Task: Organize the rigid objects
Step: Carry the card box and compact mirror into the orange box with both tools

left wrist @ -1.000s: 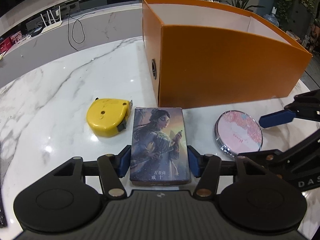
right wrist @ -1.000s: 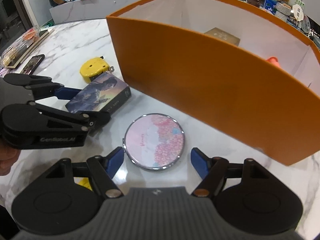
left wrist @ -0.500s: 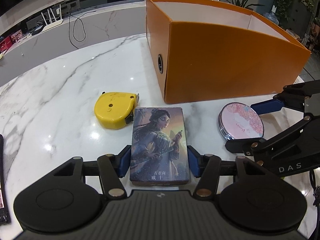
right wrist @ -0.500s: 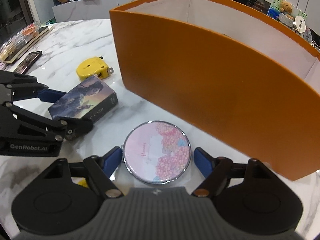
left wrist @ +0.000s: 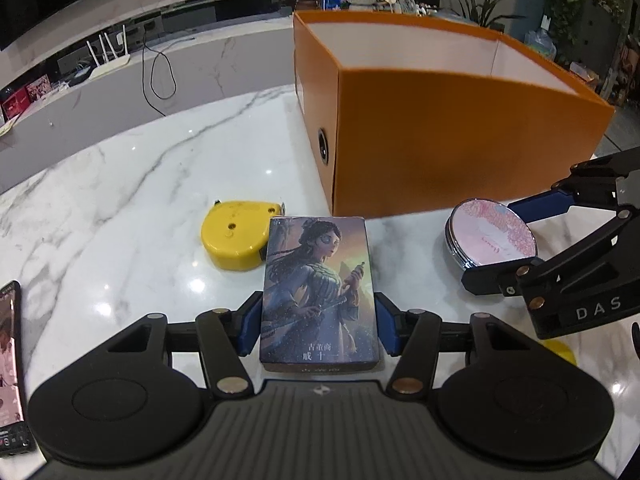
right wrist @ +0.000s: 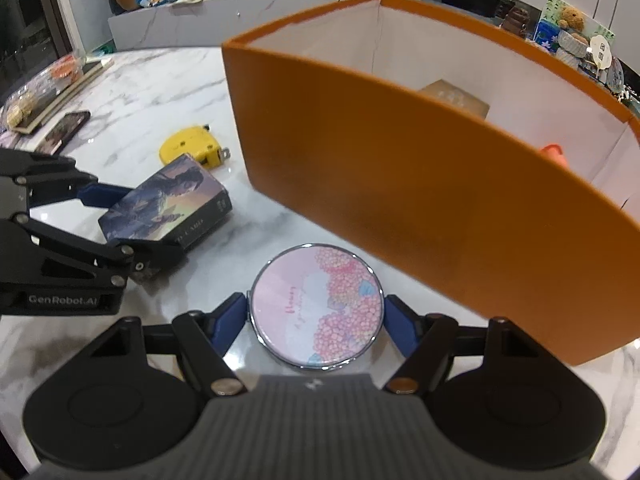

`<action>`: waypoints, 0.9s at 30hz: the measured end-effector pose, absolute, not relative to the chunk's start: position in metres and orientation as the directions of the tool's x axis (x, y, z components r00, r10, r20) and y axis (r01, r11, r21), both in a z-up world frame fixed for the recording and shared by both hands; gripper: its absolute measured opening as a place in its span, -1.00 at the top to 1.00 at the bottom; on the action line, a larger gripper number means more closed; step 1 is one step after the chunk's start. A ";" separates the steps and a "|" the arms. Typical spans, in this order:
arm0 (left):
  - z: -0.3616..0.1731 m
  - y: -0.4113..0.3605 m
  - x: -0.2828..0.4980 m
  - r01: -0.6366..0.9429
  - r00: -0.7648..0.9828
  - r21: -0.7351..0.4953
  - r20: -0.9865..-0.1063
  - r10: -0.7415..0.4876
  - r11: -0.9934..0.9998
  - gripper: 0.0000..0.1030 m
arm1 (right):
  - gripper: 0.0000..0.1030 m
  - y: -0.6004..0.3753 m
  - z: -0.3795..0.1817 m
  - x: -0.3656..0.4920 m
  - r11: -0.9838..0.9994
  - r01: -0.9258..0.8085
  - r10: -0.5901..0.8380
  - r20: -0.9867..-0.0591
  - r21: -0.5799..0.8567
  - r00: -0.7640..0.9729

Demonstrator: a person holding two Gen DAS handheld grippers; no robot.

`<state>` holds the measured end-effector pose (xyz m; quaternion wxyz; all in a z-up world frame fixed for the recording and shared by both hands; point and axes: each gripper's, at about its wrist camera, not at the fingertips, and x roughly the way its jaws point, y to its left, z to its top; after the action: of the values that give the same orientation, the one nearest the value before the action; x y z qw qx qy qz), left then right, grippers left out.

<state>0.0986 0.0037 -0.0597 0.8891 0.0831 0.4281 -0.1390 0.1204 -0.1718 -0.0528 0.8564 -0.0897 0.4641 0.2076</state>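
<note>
Your left gripper (left wrist: 318,326) is clamped on the near end of the card box (left wrist: 318,292). The box's long axis runs straight away from you toward the orange bin (left wrist: 460,148), picture side up. It appears lifted off the marble table (left wrist: 120,208), though its underside is hidden.

Your right gripper (right wrist: 316,322) has just been closing; its blue pads (right wrist: 228,318) press both sides of the round pink mirror (right wrist: 316,308), which lies flat beside the bin wall.

The yellow tape measure (left wrist: 236,242) rests just left of the box.

Inside the bin, a tan object (right wrist: 456,98) and an orange one (right wrist: 554,152) are mostly hidden by the wall. A phone (left wrist: 10,364) is cut off at the left edge.
</note>
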 end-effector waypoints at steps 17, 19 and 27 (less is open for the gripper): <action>-0.018 0.005 0.079 0.290 0.636 0.025 -0.752 -0.174 0.957 -0.26 | -0.42 -0.178 0.005 0.103 0.900 -0.428 0.315 -0.804 0.084 0.504; -0.010 0.004 0.074 0.286 0.645 0.015 -0.742 -0.181 0.958 -0.26 | -0.42 -0.182 0.018 0.098 0.902 -0.422 0.323 -0.790 0.091 0.521; 0.046 -0.001 0.065 0.269 0.704 0.015 -0.686 -0.185 0.963 -0.26 | -0.42 -0.220 0.098 0.091 0.939 -0.328 0.298 -0.708 0.099 0.640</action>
<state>0.0655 -0.0008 0.0459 0.9212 0.0571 0.3645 -0.1233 0.0911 -0.2204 0.0980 0.9055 -0.0191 0.3872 0.1729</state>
